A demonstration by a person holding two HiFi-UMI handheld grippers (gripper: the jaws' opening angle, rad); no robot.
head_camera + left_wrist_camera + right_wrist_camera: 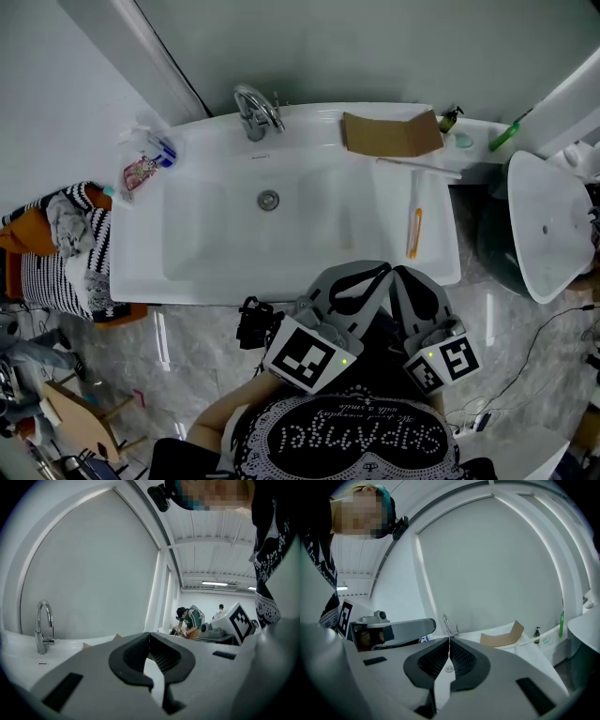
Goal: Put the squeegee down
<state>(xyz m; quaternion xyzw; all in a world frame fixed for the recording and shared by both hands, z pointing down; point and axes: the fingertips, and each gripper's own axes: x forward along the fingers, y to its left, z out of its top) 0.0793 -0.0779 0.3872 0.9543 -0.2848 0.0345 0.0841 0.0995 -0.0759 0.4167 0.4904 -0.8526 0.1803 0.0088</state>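
- While the person is standing at the white sink [187, 272], both tools are hovering side by side over its near rim, close to the person's body and pointing roughly level toward the back wall.
- The left tool [356, 279] is showing its ribbed pads meeting at the tips in the left gripper view [150, 634], and nothing is sitting between them.
- The right tool [417, 286] is pressing its jaws fully together along a thin seam in the right gripper view [449, 641], and it too is gripping nothing.
- The squeegee [413, 232], a slim thing with an orange handle, is lying flat on the sink's right ledge, running front to back; it is resting just ahead of the right tool and touching neither tool.
- A thin pale stick [422, 167] is lying across the ledge farther back, near a folded piece of cardboard [389, 134] that is sitting on the back rim.
- A chrome faucet [255, 111] is rising from the back rim, left of the cardboard, with the drain [269, 200] lying in front of it in the basin.
- A small pump bottle [451, 118] and a green bottle [503, 138] are sitting at the far right corner.
- A pile of striped cloth [56, 253] is lying to the left of the sink.
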